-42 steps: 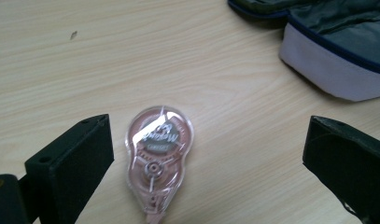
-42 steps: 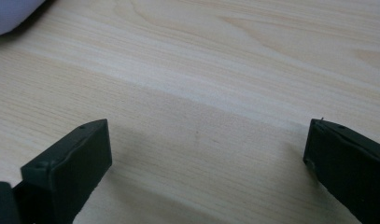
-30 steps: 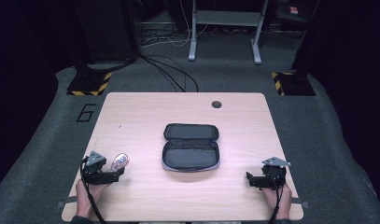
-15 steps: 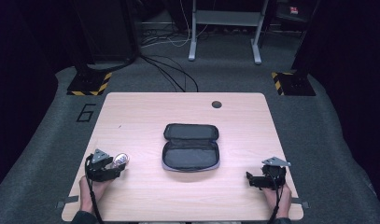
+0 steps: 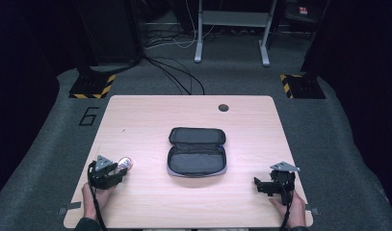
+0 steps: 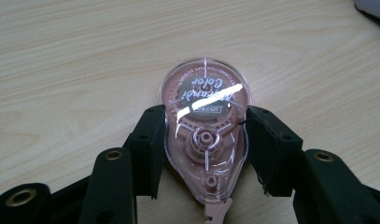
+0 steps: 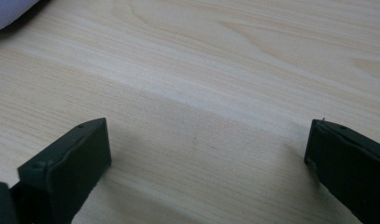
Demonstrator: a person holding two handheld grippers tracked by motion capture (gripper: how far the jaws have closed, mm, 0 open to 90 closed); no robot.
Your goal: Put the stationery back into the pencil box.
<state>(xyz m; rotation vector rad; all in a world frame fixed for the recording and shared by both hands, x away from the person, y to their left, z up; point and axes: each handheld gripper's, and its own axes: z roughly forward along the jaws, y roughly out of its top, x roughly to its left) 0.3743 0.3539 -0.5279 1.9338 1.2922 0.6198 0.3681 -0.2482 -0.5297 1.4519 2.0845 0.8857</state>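
Note:
A pink see-through correction tape dispenser (image 6: 204,93) lies flat on the wooden table (image 5: 150,120) at the front left, where it shows as a small pale object (image 5: 124,163). My left gripper (image 6: 204,154) has it between its jaws, which have just been closing; both black pads (image 6: 152,140) now touch its sides. The left gripper (image 5: 117,169) rests low on the table, held by a hand. My right gripper (image 5: 257,185) sits at the front right, open, with bare wood between its jaws (image 7: 206,149).
A dark zip case (image 5: 197,151) lies open in the middle of the table, its corner also at the edge of the left gripper view (image 6: 372,7). A round cable hole (image 5: 223,107) is near the far edge. Cables and stands lie on the floor beyond.
The left gripper has shifted right to the dispenser and its jaws have closed in around it. The right gripper has stayed put.

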